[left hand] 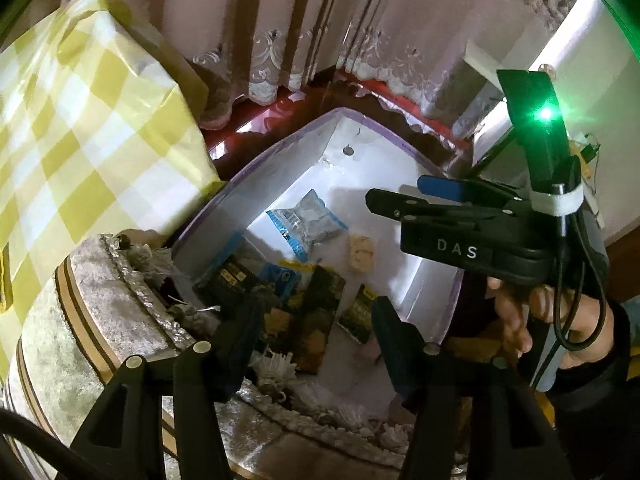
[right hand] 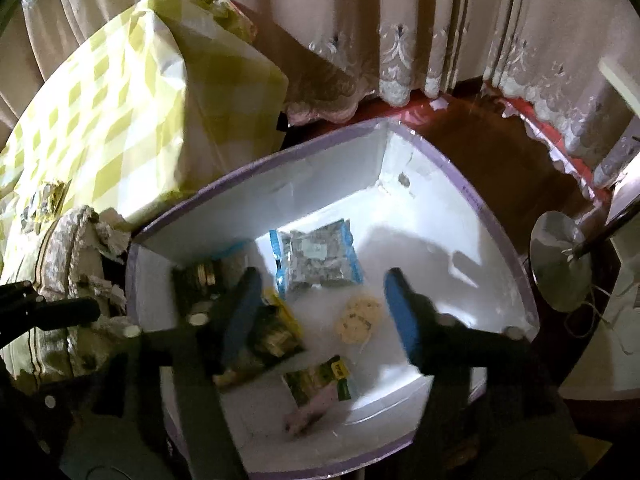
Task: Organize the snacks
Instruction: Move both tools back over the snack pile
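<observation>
A white box with a purple rim (left hand: pixel 280 148) (right hand: pixel 256 172) stands open on the floor and holds several snacks. A clear blue-edged packet (left hand: pixel 306 222) (right hand: pixel 318 258) lies at its middle. A round pale cracker pack (left hand: pixel 361 255) (right hand: pixel 358 320) lies to its right. Dark green-yellow packets (left hand: pixel 320 312) (right hand: pixel 318 380) lie at the near side. My left gripper (left hand: pixel 316 344) hovers open and empty over the box's near edge. My right gripper (right hand: pixel 320 320) (left hand: pixel 400 196) hovers open and empty above the box.
A yellow checked bag (left hand: pixel 92 120) (right hand: pixel 132 108) stands left of the box. A grey fringed cushion (left hand: pixel 100 320) lies at the near left. Lace curtains (left hand: pixel 320 20) hang behind. A round metal stand base (right hand: pixel 558 260) sits right of the box.
</observation>
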A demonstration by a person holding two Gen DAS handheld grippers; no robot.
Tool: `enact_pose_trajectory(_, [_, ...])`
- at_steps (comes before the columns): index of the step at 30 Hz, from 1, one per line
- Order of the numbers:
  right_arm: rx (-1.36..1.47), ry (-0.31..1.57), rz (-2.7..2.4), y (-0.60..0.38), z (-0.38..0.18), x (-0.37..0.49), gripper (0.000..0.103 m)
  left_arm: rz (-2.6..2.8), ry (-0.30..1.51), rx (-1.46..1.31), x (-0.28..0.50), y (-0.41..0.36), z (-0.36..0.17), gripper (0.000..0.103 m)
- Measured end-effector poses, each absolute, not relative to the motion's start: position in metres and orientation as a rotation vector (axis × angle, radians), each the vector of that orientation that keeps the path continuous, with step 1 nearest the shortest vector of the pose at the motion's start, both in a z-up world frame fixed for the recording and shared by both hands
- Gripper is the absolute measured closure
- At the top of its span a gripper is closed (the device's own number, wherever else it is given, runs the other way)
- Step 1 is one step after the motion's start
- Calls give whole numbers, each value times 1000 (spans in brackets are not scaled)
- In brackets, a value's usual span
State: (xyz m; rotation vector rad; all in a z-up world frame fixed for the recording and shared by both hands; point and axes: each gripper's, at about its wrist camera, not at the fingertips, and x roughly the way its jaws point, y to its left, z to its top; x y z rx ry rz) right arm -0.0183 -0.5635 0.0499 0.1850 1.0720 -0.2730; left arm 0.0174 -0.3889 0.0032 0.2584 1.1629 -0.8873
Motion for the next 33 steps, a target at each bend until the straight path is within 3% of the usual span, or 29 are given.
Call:
enact_pose_trajectory(9, [142,1007,-257,-537,70,-8,15,-805,1112,170,34,-350,15,39])
enact_pose_trajectory(13, [95,991,-261,-516,79,0,15,-739,1060,100,39,-320,25,36])
enact_pose_trajectory(19, [96,944,-295,-485,96,10,12,-559,928,34,40,-261,45,20])
enact_pose_trajectory(26, [14,911,-210,-437,103,21,11,-403,875,19,38,-201,49,20])
enact_pose_trajectory(33, [-33,964,-47,-392,94,27,11,-281,941,-64,42,-137,35,20])
